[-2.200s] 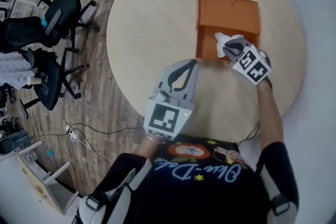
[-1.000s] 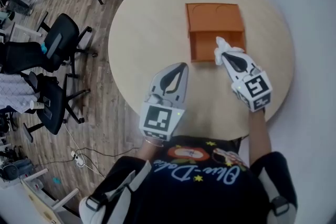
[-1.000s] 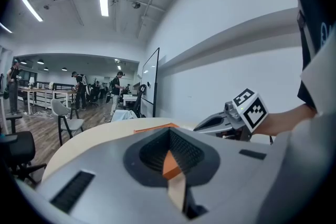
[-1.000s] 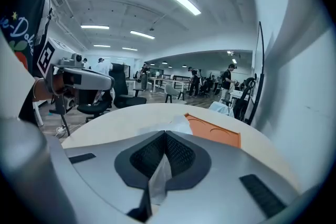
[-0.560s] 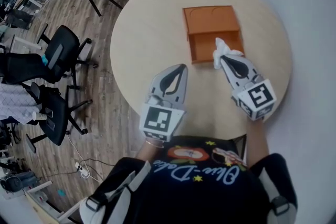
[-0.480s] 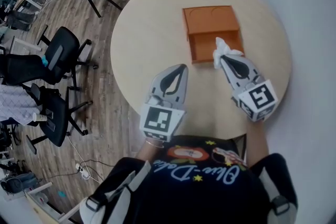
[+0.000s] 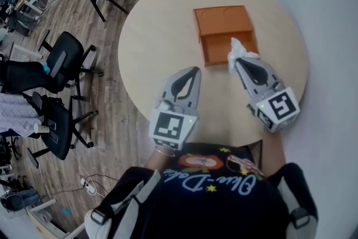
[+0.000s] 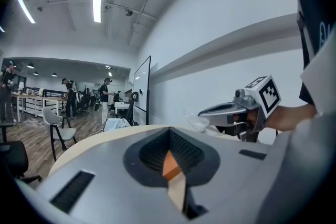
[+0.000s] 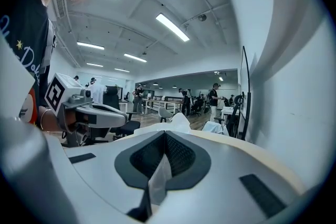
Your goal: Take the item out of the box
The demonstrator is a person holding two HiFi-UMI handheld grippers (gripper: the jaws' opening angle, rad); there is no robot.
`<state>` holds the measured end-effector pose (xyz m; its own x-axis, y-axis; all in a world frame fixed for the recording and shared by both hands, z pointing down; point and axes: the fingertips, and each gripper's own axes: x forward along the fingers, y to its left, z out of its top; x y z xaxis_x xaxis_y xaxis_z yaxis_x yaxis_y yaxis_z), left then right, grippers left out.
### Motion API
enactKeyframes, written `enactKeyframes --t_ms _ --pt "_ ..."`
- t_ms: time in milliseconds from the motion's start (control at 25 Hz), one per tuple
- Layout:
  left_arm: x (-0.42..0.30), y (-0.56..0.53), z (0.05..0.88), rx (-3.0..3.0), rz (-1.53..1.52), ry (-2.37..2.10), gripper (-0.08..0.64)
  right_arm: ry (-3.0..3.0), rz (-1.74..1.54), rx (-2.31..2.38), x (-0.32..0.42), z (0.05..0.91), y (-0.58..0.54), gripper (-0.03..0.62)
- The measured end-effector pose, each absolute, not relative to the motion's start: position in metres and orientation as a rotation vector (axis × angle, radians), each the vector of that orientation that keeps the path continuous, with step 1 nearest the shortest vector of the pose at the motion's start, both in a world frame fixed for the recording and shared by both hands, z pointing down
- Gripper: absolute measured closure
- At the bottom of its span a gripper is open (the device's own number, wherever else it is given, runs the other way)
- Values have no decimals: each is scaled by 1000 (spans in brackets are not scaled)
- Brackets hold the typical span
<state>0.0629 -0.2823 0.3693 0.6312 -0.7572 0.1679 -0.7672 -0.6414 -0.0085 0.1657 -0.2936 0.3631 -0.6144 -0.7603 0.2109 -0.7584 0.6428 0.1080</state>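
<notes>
Head view: R gripper (image 7: 239,62) clamped on crumpled white plastic item (image 7: 238,48), held at its tips by open orange cardboard box (image 7: 224,22)'s near-right corner. L gripper (image 7: 192,71) beside it, box ahead-right.
L gripper view: jaws together, nothing between.
R gripper view: item pinched between jaws, poking past tips.

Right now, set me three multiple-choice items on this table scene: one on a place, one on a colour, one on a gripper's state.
1. Where is the white crumpled item?
A. Pinched by the right gripper, at the box's near right corner
B. On the floor
C. In the left gripper

2. What colour is the box?
A. Blue
B. Orange
C. Black

3. What state is the left gripper in?
A. Clamped on the box
B. Shut, holding nothing
C. Wide open

Answers: 1 A, the right gripper view shows white material between its jaws. 2 B, the head view shows it plainly orange. 3 B, the left gripper view shows the jaws together with nothing between them.
</notes>
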Motion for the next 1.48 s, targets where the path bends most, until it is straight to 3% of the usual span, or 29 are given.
enactKeyframes --t_ms 1480 --pt "53 -288 376 2758 201 -1286 575 -2640 -67 1202 151 356 -293 592"
